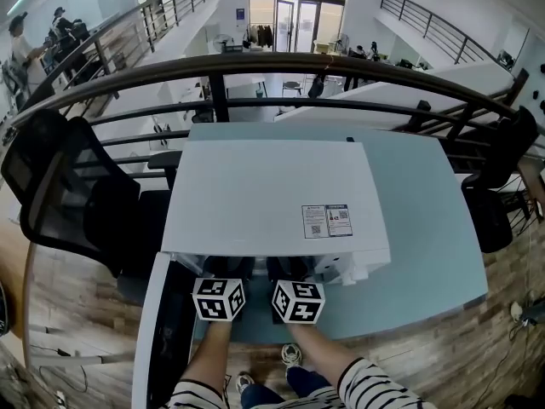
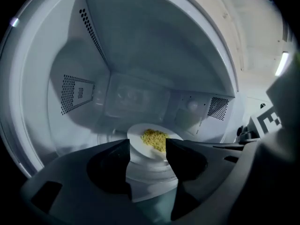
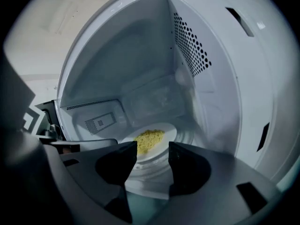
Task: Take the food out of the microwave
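A white plate (image 2: 140, 142) with a heap of yellow food (image 2: 154, 138) sits on the floor of the open white microwave (image 1: 272, 194). Both grippers point into the cavity from the front. My left gripper (image 2: 147, 157) is open, and the plate shows in the gap just beyond its dark fingers (image 2: 110, 161). My right gripper (image 3: 152, 161) is open too, with the same plate (image 3: 164, 134) and food (image 3: 149, 139) ahead between its tips. No pad touches the plate. In the head view only the marker cubes (image 1: 219, 299) (image 1: 298, 302) show; the jaws are hidden under the microwave top.
The microwave stands on a pale blue-green table (image 1: 426, 228). Its door (image 1: 162, 331) hangs open at the left. A black chair (image 1: 68, 186) stands left of the table, and a dark curved railing (image 1: 255, 66) runs behind it. Perforated vents (image 3: 190, 46) line the cavity walls.
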`<state>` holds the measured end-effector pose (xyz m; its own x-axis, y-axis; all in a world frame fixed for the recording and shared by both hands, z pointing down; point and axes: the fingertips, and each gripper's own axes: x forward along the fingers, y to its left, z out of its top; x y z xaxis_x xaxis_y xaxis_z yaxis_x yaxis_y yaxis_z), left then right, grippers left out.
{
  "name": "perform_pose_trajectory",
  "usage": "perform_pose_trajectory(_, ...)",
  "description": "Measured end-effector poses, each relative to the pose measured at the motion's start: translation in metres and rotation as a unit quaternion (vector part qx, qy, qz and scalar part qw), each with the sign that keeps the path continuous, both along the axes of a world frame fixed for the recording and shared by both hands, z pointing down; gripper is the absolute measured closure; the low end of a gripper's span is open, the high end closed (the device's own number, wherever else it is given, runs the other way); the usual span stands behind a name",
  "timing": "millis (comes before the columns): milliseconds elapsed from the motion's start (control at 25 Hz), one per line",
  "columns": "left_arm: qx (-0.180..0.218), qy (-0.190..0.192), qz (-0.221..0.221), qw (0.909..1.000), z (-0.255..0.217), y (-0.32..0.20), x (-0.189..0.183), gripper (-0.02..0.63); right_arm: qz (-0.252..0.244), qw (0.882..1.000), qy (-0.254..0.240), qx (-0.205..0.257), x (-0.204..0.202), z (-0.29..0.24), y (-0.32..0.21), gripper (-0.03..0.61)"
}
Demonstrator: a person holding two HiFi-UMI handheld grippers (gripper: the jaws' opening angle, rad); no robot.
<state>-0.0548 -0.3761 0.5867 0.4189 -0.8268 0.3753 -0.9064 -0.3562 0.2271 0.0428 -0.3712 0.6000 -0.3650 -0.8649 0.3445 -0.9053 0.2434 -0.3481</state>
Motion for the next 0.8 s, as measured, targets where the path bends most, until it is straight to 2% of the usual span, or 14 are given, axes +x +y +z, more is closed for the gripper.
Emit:
perform_pose_trajectory(160,-0.015,-0.006,0.001,0.9999,0.004,-0.006,-0.002,0.391,-0.002,1.0,0.013,-0.009,-0.003,0.001,-0.001,0.371)
perform_pose_trajectory(440,-0.043,-0.013,0.042,0.9981,0.009,-0.007,0.012,0.391,-0.017,0.999,0.026,-0.014,-0.006,0.004,-0.001,0.371)
perform_pose_trajectory(600,-0.046,-0.015,0.049,0.9976,0.008,-0.006,0.015,0.391,-0.025,1.0,0.01,-0.012,-0.008,0.002,0.001,0.371)
perform_pose_trajectory(800,-0.042,0.006,0.046,0.9981,0.008,-0.004,0.015,0.391,-0.028,0.999,-0.014,-0.01,-0.009,0.002,0.003,0.371)
